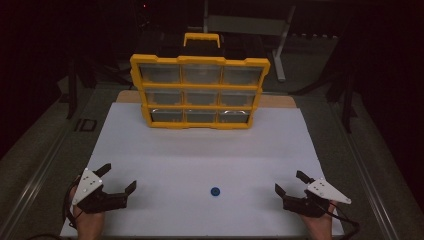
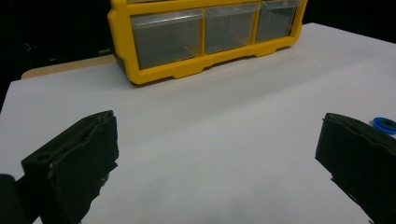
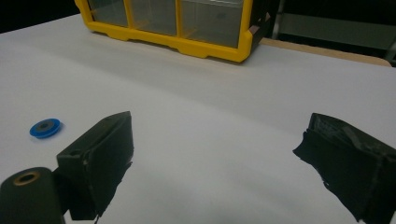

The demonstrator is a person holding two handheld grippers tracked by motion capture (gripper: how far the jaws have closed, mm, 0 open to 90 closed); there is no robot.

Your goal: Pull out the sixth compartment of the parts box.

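A broad white sheet-covered table (image 1: 200, 150) lies bare between the yellow-framed organiser of clear plastic drawers (image 1: 200, 92) at its far edge and both tools near the front edge. The left gripper (image 1: 119, 181) and right gripper (image 1: 287, 182) stand spread, holding nothing. Between them lies a small blue round disc (image 1: 215, 191). The high view shows the organiser's handle.

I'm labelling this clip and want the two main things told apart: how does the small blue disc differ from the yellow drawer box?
The blue disc is tiny and lies flat on the white sheet; the yellow drawer box is far bigger and stands upright. The disc is round with a dark centre; the box is a grid of nine clear drawers with a handle on top. The disc lies between the grippers, the box at the far end. Both rest on the sheet, untouched.
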